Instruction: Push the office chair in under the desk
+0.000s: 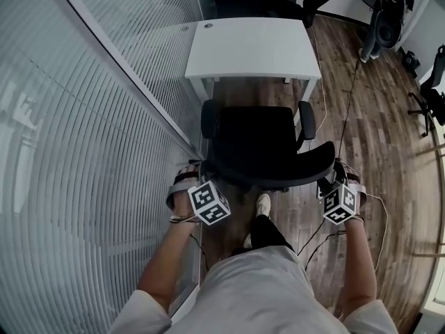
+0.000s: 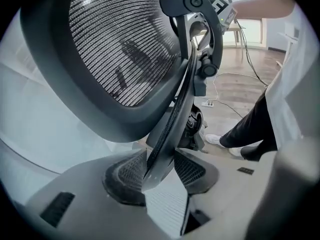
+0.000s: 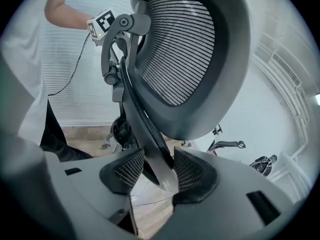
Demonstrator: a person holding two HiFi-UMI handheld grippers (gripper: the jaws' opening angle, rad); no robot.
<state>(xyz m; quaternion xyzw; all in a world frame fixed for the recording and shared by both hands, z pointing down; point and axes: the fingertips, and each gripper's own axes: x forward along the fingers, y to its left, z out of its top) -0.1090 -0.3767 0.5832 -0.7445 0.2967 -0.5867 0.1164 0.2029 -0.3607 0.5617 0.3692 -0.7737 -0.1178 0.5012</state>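
Chair push | left gripper (image 2: 159,171) and right gripper (image 3: 159,171) each clamped on a side rim of the office chair (image 1: 261,145) backrest | chair stands just short of the white surface (image 1: 254,47), seat facing it | risk, my judgement: a skewed push lets the armrests (image 1: 306,120) snag the surface's front.

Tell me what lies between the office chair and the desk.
Only a bare strip of wooden floor separates the office chair from the desk; the head view shows it.
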